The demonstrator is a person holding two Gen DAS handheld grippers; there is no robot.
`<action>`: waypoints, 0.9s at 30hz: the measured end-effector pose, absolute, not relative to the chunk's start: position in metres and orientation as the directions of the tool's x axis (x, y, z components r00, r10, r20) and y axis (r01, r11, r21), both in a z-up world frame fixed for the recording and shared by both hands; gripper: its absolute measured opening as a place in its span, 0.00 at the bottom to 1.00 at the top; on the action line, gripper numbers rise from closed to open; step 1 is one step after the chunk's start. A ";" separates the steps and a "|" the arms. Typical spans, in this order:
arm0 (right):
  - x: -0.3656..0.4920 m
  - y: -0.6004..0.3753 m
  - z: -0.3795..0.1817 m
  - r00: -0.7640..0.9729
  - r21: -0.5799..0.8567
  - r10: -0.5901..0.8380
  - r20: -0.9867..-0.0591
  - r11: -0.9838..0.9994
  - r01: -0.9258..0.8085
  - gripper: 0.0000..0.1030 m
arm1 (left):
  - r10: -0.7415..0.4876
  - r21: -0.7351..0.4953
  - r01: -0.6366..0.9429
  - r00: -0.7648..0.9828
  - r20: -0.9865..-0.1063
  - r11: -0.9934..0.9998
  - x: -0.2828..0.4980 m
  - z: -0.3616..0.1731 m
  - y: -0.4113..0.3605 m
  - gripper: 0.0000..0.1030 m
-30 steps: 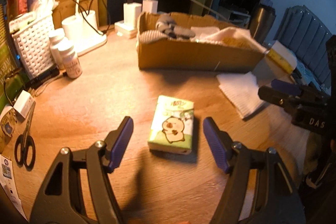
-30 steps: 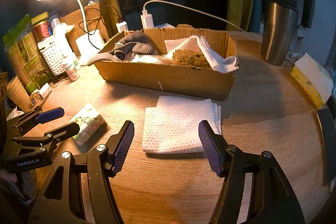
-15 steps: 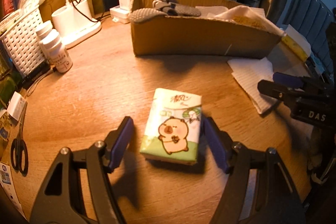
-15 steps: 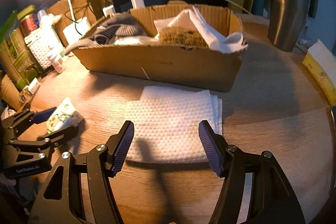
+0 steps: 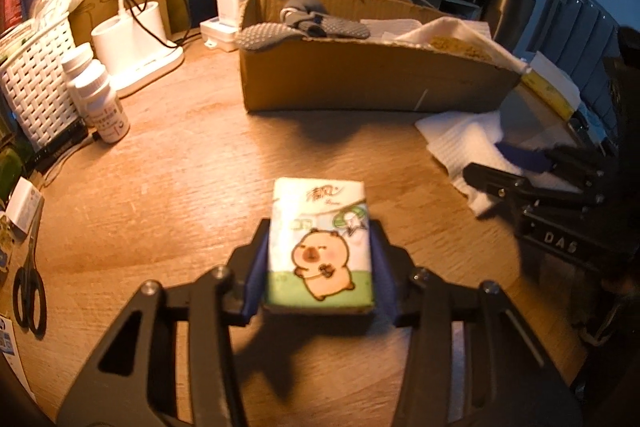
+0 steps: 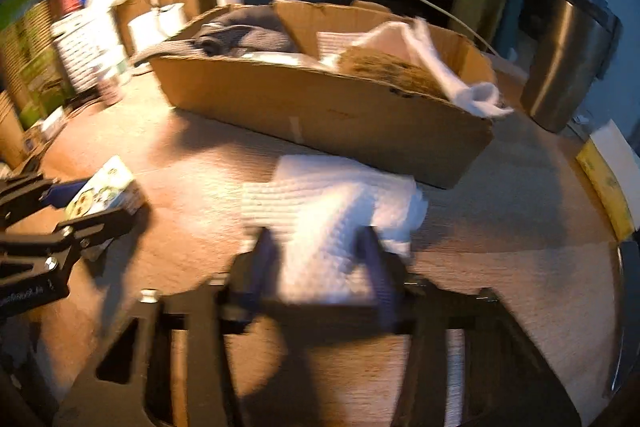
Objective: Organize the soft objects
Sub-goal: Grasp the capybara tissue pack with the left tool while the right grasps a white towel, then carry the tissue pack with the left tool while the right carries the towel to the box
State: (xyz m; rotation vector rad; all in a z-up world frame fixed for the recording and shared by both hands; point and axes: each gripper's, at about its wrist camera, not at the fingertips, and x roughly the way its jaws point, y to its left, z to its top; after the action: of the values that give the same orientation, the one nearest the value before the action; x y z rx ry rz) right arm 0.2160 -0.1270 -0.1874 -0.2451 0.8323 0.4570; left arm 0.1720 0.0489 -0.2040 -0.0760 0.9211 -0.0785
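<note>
Left tool (image 5: 320, 267) clamped on one tissue pack (image 5: 320, 247), cartoon face up, low over the bench (image 5: 180, 187) near the cardboard box (image 5: 360, 83). Right tool (image 6: 318, 267), blurred, pinched onto one bunched white paper towel (image 6: 332, 211) just before the same box. Only from the left wrist: two white bottles (image 5: 98, 95), one pair of scissors (image 5: 28, 287); only from the right: one steel cup (image 6: 560, 67).
</note>
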 end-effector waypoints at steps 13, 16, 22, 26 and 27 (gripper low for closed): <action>0.195 -0.129 -0.164 0.570 0.031 0.376 -0.731 0.853 -0.522 0.11 | -0.143 -0.171 0.027 0.685 -0.714 0.985 0.150 -0.167 0.058 0.46; 0.191 -0.133 -0.149 0.589 0.040 0.395 -0.705 0.851 -0.523 0.11 | -0.150 -0.187 0.026 0.705 -0.693 0.982 0.149 -0.154 0.059 0.46; 0.184 -0.138 -0.116 0.621 0.035 0.433 -0.654 0.836 -0.547 0.11 | -0.155 -0.188 0.042 0.747 -0.646 0.981 0.149 -0.126 0.058 0.46; 0.184 -0.141 -0.096 0.650 0.016 0.444 -0.617 0.833 -0.554 0.11 | -0.149 -0.180 0.047 0.774 -0.615 0.983 0.151 -0.108 0.057 0.46; 0.184 -0.142 -0.091 0.656 0.012 0.445 -0.609 0.833 -0.553 0.11 | -0.147 -0.176 0.048 0.780 -0.608 0.983 0.151 -0.105 0.057 0.46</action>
State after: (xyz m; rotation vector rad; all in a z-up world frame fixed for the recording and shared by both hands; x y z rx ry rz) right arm 0.1845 -0.1416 -0.0910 -0.1808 0.6398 0.5687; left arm 0.1513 0.0570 -0.1046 -0.1547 0.6678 -0.1055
